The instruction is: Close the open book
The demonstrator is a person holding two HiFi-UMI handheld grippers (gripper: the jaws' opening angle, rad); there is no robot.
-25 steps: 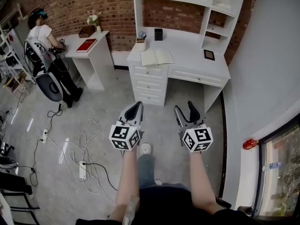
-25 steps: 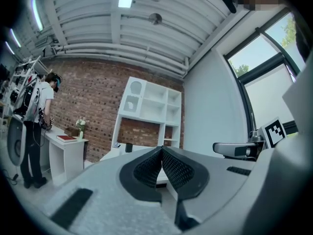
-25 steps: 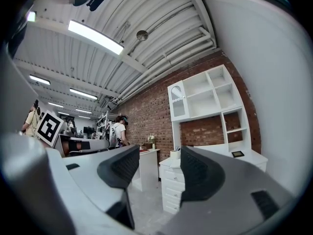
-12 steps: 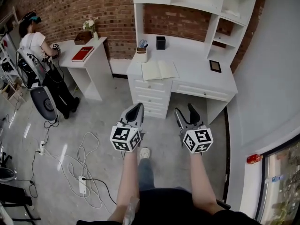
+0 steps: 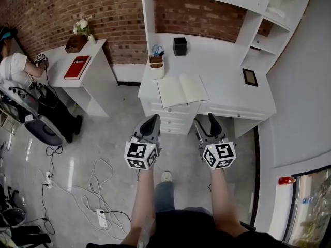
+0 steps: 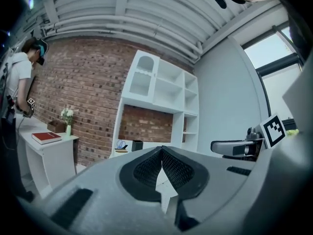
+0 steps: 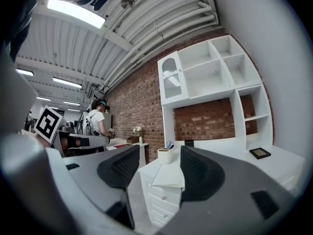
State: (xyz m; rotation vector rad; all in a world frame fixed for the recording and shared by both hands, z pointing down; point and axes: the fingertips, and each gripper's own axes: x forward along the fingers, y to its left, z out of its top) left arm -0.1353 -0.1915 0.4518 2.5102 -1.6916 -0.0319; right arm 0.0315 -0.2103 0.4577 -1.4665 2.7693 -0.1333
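- The open book [image 5: 182,90] lies flat with both pages up, near the front edge of the white bench [image 5: 227,94], just in front of a pen cup [image 5: 156,68].
- Both grippers hang well short of it, over the floor. The left gripper [image 5: 151,121] has its fingers pressed together on nothing. The right gripper [image 5: 205,122] has its fingers wide apart and also empty.
- The step in hand looks like the approach. It would go best to close in level and slip one right finger under a page's outer edge. That half can then swing over the spine while the left gripper steadies the other half.
- The head view alone shows the whole spread and the gap to the bench.
- The right gripper view frames the book edge-on between its fingers [image 7: 122,168].
- In the left gripper view the shut fingers [image 6: 146,168] cover the place where the book lies.
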